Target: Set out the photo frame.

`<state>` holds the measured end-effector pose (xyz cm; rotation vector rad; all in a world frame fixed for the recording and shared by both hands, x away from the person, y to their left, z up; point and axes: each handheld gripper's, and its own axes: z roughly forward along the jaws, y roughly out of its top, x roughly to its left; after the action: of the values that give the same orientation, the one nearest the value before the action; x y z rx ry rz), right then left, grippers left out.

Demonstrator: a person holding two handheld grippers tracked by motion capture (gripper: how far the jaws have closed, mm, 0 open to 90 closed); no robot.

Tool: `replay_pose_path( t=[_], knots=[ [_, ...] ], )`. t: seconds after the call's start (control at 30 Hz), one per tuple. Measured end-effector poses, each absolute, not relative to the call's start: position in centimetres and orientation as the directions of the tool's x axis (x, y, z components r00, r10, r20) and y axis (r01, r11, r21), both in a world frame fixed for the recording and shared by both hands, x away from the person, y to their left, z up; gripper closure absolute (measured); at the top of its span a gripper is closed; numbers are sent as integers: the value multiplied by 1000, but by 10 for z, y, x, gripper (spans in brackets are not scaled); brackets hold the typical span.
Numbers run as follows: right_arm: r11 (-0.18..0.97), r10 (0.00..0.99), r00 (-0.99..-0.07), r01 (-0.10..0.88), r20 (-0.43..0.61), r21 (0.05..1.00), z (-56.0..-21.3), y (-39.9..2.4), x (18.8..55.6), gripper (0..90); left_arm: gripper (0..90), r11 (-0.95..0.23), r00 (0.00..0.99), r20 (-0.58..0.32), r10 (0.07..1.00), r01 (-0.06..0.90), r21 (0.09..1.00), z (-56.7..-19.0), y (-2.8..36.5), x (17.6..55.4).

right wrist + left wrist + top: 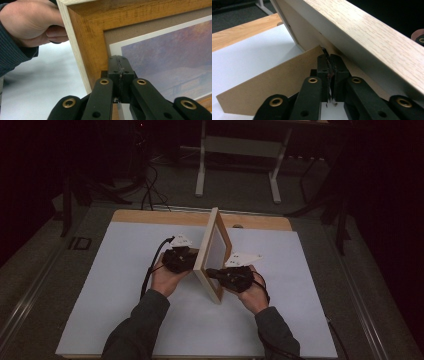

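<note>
A: Count?
B: One picture frame (212, 252) upright mid-counter (125, 285), one brown stand flap (274, 82) behind it.
A: Grippers?
B: Two. Left gripper (328, 62) pinched nearly closed at the flap; right gripper (119, 65) closed against the frame's front.

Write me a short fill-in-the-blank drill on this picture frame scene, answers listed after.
1. The wooden picture frame stands on its ____ on the white table, not lying flat.
2. In the left gripper view, the left gripper meets the frame's back beside a brown ____ stand.
3. In the right gripper view, the right gripper, jaws ____, points at the frame's front, where a print shows.

Missing words: edge; cardboard; shut
</note>
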<state>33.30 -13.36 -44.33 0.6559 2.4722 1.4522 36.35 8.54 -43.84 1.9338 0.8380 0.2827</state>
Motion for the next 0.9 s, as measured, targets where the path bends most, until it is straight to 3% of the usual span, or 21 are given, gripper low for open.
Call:
replay_pose_path(
  t=[0.6, 0.9],
  knots=[
    [424, 488, -871, 290, 53, 858, -446, -142, 333, 747, 719, -270, 746, -192, 637, 450, 851, -434, 97, 362],
    [418, 499, -864, 299, 58, 858, -449, -151, 334, 703, 619, -276, 725, -165, 669, 448, 851, -428, 106, 354]
  ],
)
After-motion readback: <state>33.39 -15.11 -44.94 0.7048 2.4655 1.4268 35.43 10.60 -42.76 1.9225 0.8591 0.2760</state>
